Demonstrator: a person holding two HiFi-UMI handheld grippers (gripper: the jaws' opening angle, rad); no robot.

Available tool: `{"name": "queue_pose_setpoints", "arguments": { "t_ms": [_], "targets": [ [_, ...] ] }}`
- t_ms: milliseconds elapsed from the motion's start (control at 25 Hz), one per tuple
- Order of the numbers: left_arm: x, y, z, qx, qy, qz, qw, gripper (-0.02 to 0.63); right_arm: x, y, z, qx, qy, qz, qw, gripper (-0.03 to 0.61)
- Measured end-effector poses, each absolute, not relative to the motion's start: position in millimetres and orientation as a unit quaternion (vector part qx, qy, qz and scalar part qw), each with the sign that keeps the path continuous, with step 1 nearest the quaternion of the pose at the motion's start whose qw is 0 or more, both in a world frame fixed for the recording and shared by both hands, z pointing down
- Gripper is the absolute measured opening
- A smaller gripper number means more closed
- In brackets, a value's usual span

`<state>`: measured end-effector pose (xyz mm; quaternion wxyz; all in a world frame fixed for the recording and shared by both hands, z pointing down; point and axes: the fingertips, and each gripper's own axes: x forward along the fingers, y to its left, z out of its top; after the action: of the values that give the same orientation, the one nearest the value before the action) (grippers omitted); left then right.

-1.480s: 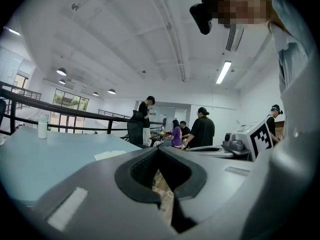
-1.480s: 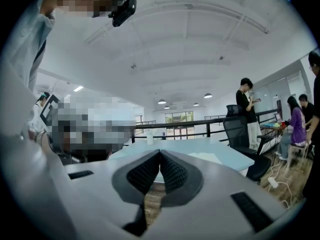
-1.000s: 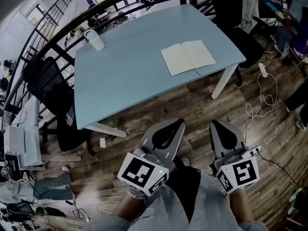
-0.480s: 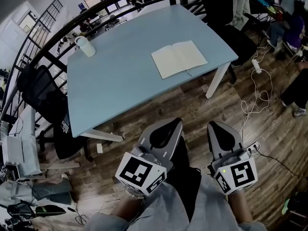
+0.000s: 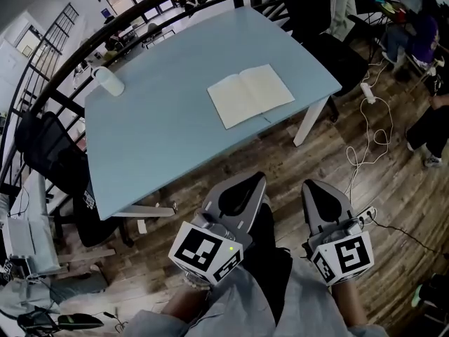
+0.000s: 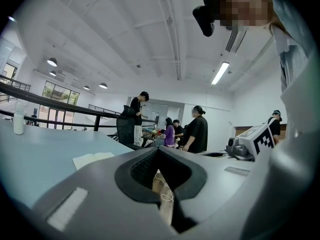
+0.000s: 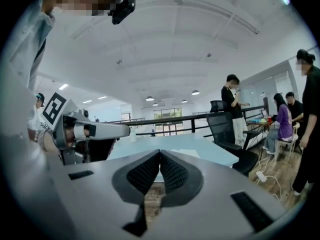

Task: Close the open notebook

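Left claw [image 5: 252,184] and right claw [image 5: 314,187] are each seen with jaws brought fully together, tip against tip, and nothing is held in either. Both are carried low in front of the person, over the wooden floor [image 5: 210,167] and well apart from the table [image 5: 154,139]. The notebook [image 5: 250,95] lies open and flat on the blue tabletop, near the edge that faces the person and toward the right-hand corner, with its two pages spread upward. A white bottle [image 5: 109,81] stands at the far left corner, well apart from it.

The step in hand is judged to be the approach, since nothing of the closing has been done. For the next move, the claws must be brought up to the table edge. One half of the notebook must be lifted at its outer edge and swung over the spine onto the other half. The other claw may be needed to steady the book.
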<state>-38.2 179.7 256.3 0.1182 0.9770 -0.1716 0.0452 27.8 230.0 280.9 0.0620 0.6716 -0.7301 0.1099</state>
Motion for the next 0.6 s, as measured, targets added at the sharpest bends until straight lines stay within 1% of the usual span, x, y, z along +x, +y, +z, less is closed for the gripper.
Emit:
{"name": "queue_pose_setpoints", "arguments": {
  "t_ms": [600],
  "targets": [
    [24.5,80.3,259.7,0.977,-0.165,0.055,0.127,0.003,83.5,125.6,275.1,0.666,-0.735,0.111,0.069,0.002]
  ]
}}
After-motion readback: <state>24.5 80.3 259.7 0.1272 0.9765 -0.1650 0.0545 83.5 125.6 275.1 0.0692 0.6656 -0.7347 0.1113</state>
